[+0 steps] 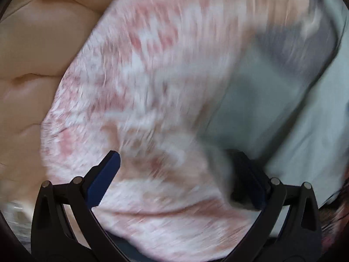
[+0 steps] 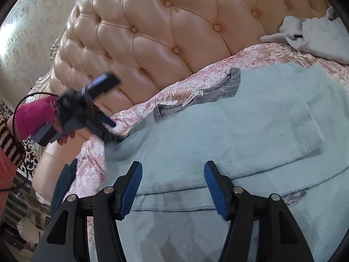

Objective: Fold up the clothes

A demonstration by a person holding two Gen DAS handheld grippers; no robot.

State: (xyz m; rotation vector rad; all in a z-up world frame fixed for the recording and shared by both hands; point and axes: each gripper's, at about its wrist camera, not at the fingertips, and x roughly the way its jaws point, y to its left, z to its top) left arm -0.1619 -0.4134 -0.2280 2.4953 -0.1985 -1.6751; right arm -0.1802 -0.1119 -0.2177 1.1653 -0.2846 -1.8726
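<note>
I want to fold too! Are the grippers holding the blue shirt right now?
No. The right gripper hangs open above the pale blue-green shirt, pinching nothing. The left gripper is open too, over the pink flowered bedspread.

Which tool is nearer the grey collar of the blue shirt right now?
Left. The left tool is at the shirt's edge just beside the grey collar; the right tool hangs open over the lower body, farther away.
</note>
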